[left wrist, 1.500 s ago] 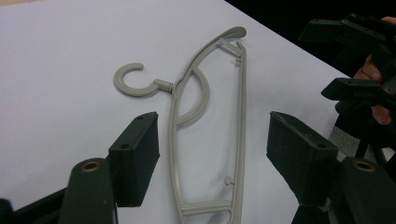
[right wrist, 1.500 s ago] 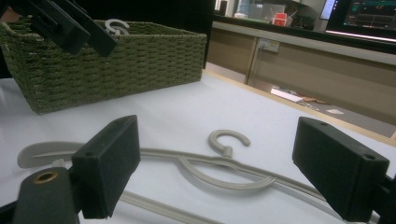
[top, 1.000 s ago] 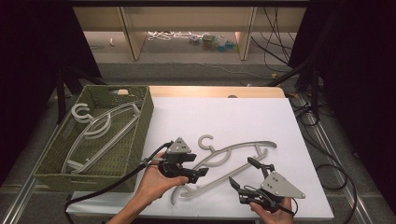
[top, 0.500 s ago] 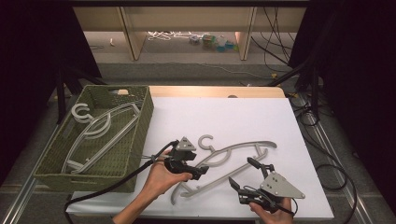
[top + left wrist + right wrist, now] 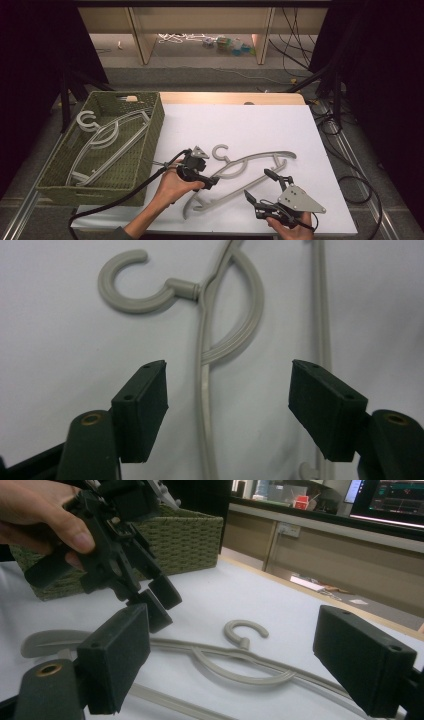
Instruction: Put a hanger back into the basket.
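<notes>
A grey plastic hanger (image 5: 235, 172) lies flat on the white table top (image 5: 235, 120), its hook (image 5: 220, 150) pointing to the far left. My left gripper (image 5: 211, 183) hovers just over the hanger's near arm, tilted down. In the left gripper view its jaws (image 5: 227, 375) are open and straddle the hanger's thin arm (image 5: 204, 390) without touching it. My right gripper (image 5: 256, 183) is held low at the front right, open and empty, aimed at the hanger. The right gripper view shows its wide-open jaws (image 5: 232, 625) facing the hook (image 5: 245, 630) and the left gripper (image 5: 160, 600).
A green woven basket (image 5: 150, 145) stands at the table's left edge and holds grey hangers (image 5: 107, 137). A black cable (image 5: 115, 205) trails from the left gripper over the front edge. Bare white table (image 5: 250, 115) lies beyond the hanger.
The left gripper has sunk a little closer to the hanger. The right gripper has kept still.
</notes>
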{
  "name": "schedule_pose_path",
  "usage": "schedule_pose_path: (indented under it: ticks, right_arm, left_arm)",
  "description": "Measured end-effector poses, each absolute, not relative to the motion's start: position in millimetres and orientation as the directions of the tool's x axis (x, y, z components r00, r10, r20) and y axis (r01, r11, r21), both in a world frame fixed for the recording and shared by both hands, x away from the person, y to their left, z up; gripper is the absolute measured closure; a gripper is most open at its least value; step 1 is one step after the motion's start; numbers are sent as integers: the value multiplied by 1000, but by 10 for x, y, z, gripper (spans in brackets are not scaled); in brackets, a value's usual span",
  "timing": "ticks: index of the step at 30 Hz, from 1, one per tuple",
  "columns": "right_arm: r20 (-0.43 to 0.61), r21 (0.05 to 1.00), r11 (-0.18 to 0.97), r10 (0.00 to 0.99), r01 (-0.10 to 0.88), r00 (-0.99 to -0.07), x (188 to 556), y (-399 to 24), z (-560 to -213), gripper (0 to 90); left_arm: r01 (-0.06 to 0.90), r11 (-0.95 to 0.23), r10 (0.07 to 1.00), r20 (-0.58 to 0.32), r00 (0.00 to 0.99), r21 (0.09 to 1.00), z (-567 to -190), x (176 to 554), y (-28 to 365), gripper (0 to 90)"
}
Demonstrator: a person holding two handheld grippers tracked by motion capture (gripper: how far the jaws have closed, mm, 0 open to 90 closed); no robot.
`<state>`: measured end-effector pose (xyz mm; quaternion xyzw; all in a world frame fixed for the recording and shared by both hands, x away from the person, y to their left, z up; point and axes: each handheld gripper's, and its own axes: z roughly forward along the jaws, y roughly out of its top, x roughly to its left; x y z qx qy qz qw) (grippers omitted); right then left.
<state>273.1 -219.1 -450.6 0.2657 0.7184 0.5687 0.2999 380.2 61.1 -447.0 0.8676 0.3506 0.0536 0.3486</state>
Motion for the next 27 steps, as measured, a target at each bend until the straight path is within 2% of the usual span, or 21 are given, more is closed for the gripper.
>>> schedule_pose_path:
  ticks: [4, 9, 10, 23, 27]
  right_arm:
    - [-131, 976, 214, 722, 40, -679, 2732, -2193, -4506, 160]
    - [-142, 974, 224, 715, 31, -685, 2735, -2197, -4505, 160]
    - [-142, 974, 225, 714, 33, -685, 2734, -2197, -4505, 160]
    - [-133, 976, 215, 718, 35, -683, 2734, -2181, -4512, 160]
    - [-134, 975, 219, 720, 40, -681, 2731, -2179, -4511, 160]
  left_arm:
    - [569, -583, 621, -134, 772, 579, -4545, 3878, 630, 339]
    - [596, -578, 643, -139, 753, 558, -4692, 3924, 591, 391]
    - [584, -609, 628, -123, 768, 538, -4692, 3935, 605, 410]
    - [564, -645, 616, -86, 783, 516, -4722, 3936, 572, 548]
    - [549, -661, 607, -65, 792, 512, -4720, 3906, 547, 557]
